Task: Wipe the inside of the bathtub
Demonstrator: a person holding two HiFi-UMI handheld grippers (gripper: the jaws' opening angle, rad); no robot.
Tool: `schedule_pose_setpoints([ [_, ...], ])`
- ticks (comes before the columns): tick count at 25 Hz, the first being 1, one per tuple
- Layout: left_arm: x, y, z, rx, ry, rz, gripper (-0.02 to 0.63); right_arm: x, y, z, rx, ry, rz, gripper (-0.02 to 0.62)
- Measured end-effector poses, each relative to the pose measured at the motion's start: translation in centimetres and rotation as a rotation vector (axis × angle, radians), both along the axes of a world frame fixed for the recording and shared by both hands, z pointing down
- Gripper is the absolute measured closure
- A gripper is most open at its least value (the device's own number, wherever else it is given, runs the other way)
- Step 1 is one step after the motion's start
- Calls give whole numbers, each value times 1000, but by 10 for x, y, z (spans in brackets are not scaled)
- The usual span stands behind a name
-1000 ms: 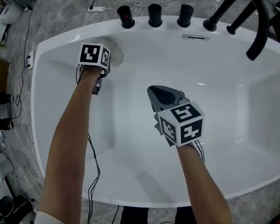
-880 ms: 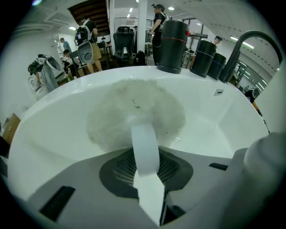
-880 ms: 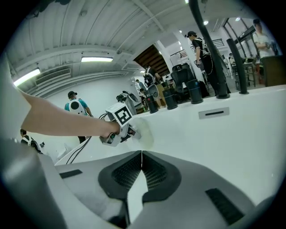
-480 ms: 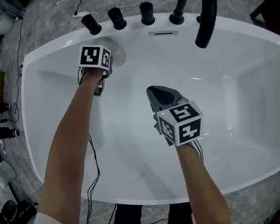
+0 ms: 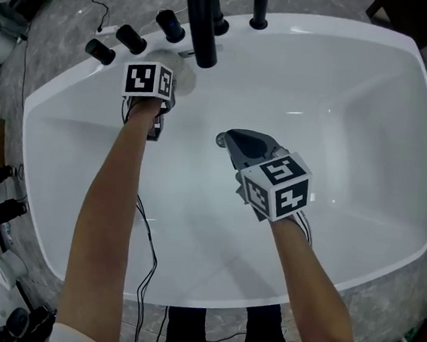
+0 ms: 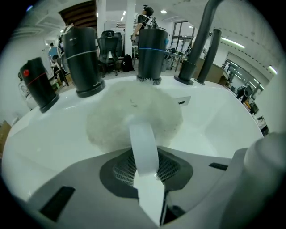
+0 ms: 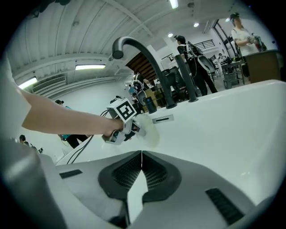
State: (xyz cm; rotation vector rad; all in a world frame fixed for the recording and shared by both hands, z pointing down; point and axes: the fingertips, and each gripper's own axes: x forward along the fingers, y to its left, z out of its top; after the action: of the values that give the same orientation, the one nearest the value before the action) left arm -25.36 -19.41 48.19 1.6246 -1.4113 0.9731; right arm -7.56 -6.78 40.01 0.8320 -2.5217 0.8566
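Left fingers (image 6: 89, 188), clamping the sponge (image 6: 134, 112) by its strap, have slid it along the bathtub (image 5: 368, 145) wall toward the tap (image 5: 203, 21), so wiping is under way; right fingers (image 7: 89, 188) are closed and empty.

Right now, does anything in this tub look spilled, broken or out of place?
Nothing stands out. The bathtub looks unmarked. The left gripper is shut on the strap of a round white pad against the wall below the knobs; the right gripper is shut, holding nothing.

White oval bathtub (image 5: 339, 126), round pale pad (image 5: 181, 76) against its inner wall
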Motion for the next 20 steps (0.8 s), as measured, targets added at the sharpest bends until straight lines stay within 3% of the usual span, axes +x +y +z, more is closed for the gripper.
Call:
schedule_pose_setpoints([
  [5,39,0,-1,-34,-28,-21,509,48,-4,7,-3,-7,8,575],
  [13,107,-22,-2,9,4,17,509,104,-16,8,4,-13,15,575],
  [20,143,-33,-3,17,2,25,509,139,-29,10,3,-16,40,575],
])
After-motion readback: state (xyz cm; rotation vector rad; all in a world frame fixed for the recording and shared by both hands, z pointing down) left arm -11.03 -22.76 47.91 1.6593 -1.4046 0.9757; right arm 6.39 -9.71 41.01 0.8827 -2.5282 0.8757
